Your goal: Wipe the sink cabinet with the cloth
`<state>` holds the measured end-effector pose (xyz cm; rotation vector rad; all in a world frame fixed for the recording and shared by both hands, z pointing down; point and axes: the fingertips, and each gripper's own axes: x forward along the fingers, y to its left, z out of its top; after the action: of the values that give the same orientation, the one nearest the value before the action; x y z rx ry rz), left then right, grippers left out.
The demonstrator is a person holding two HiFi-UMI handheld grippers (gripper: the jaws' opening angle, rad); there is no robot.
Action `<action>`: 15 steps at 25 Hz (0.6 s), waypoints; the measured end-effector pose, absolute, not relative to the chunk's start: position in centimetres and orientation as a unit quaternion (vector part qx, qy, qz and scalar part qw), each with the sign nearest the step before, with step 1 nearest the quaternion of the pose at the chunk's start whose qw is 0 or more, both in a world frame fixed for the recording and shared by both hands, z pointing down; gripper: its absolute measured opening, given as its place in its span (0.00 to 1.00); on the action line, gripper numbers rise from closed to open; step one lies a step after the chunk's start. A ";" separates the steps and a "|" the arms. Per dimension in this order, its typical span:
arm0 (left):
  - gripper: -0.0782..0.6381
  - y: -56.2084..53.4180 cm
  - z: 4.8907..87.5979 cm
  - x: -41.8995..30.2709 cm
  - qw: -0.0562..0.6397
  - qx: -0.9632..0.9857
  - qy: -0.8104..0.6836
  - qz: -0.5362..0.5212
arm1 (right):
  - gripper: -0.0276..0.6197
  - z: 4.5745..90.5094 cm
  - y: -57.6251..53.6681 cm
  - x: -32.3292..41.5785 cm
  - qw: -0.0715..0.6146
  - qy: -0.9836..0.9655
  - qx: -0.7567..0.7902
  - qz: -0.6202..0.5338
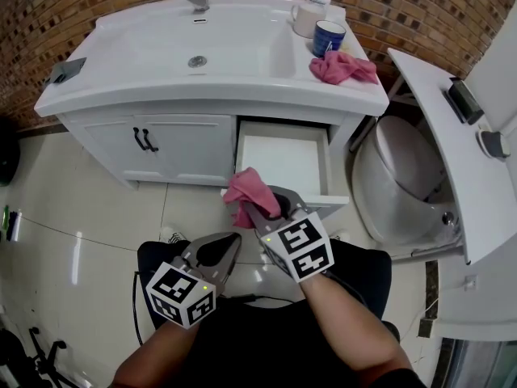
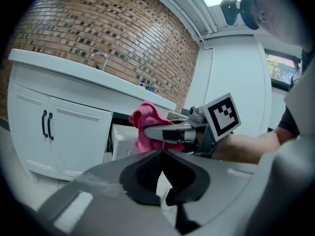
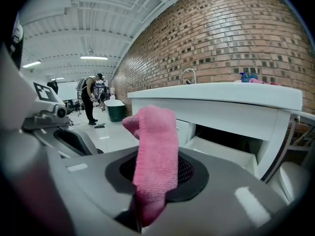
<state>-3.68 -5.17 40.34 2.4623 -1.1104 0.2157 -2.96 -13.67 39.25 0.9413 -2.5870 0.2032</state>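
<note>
Because the wiping needs a soft pad leading the metal, the right tongs (image 1: 255,210) are clamped low on the pink cloth (image 1: 245,191). A thick fold stands up past their tips, and the right gripper view shows that fold rising from between the jaws with nothing else in them. The cloth sits in front of the sink cabinet (image 1: 182,148), close to the front edge of its open drawer (image 1: 283,162); whether it touches the drawer cannot be told. The drawer being pulled out probably puts its rim and inside within reach as surfaces to wipe. The right forearm reaches forward from the person's body, and its gripper points at the drawer, a natural line for pushing the cloth along the panel. The left tongs (image 1: 233,241) are held lower and to the left, near the right gripper's body, with their jaws together on nothing. They appear to be kept in reserve and out of the cloth's path. A second pink cloth (image 1: 343,67) lies bunched on the tabletop beside the basin, next to two cups (image 1: 319,27).
</note>
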 end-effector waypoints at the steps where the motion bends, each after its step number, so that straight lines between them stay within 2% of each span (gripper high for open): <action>1: 0.12 -5.2 40.3 -3.6 0.214 0.888 -0.400 0.077 | 0.19 39.3 -13.7 -2.4 0.193 -0.918 0.338 0.069; 9: 0.12 -5.4 40.1 -2.9 0.215 0.890 -0.395 0.076 | 0.19 39.3 -14.1 3.0 0.206 -0.904 0.369 0.059; 15: 0.12 -5.5 40.2 -2.9 0.215 0.889 -0.396 0.076 | 0.19 39.5 -14.4 11.1 0.210 -0.874 0.432 0.067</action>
<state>-2.95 -5.48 40.23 2.4666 -1.0987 0.2121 11.14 -14.44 39.49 1.2020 -2.4312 0.1875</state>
